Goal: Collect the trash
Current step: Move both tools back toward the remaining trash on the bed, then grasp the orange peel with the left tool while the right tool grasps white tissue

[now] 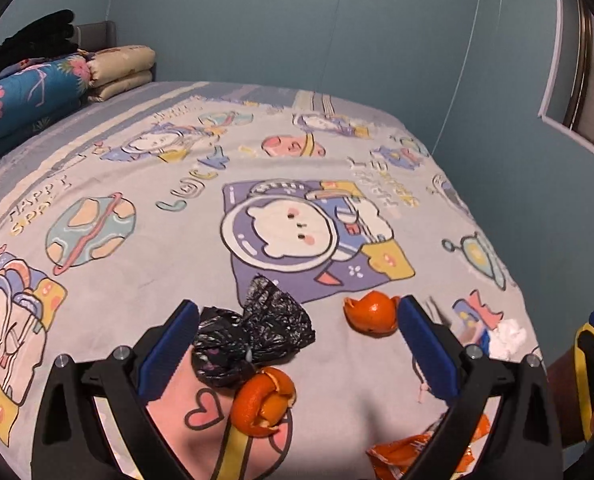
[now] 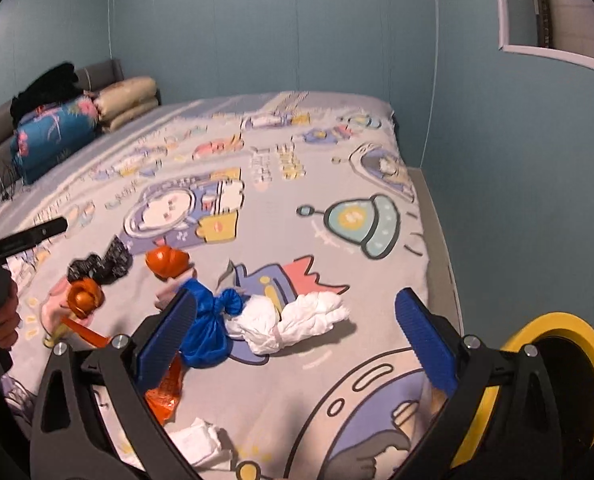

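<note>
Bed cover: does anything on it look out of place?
Yes. Litter lies on the bed cover: two orange peels, a knotted black bag, a blue bag, white tissue and an orange wrapper.

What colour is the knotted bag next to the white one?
Blue bag, clearest in the right wrist view.

Home bedroom, cartoon-print bed (image 1: 137, 272), folded quilts (image 1: 37, 92)

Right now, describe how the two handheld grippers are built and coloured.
Left gripper: black angular plastic frame, silver bolts at the joints, two fingers faced with ribbed blue pads. Right gripper: the same black frame, silver bolts and ribbed blue pads. No cables or markings show.
</note>
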Tool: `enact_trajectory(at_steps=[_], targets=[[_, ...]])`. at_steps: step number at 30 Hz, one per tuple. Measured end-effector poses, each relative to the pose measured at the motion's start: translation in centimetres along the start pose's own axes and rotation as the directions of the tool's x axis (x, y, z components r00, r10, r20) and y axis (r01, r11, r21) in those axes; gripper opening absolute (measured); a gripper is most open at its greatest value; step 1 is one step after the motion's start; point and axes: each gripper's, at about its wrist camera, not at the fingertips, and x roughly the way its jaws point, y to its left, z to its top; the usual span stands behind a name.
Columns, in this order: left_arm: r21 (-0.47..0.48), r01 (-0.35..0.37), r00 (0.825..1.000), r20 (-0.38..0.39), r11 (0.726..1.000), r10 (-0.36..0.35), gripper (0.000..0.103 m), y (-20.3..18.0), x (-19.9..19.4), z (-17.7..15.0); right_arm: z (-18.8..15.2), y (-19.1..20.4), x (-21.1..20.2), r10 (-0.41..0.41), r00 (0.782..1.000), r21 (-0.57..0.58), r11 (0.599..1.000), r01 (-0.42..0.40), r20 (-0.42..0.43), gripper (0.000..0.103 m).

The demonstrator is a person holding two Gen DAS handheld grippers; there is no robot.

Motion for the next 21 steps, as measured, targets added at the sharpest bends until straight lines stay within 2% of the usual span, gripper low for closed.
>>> enact_trajectory(at_steps=[11, 17, 21], targets=[[0.076, 0.051, 0.995, -0.092, 0.996, -0.044, 0.095, -5.9, 7.6, 0.4, -1.1, 0.8, 6.1, -0.019, 0.993, -0.01, 1.0, 0.018, -0.113, 0.094], [0.103, 0.083, 0.988, -0.138, 0.991, -0.069, 0.095, -7.9, 10.8, 0.0, -1.3, -0.2, 8.7, -0.061, 0.984, 0.032, 0.997, 0.067, -0.169, 0.085], [0.121, 0.093, 0.983, -0.171, 0.988, -0.072, 0.095, -8.5, 12.1, -0.5, -1.6, -0.5, 10.1, -0.061, 0.978, 0.045, 0.996, 0.071, -0.202, 0.082]])
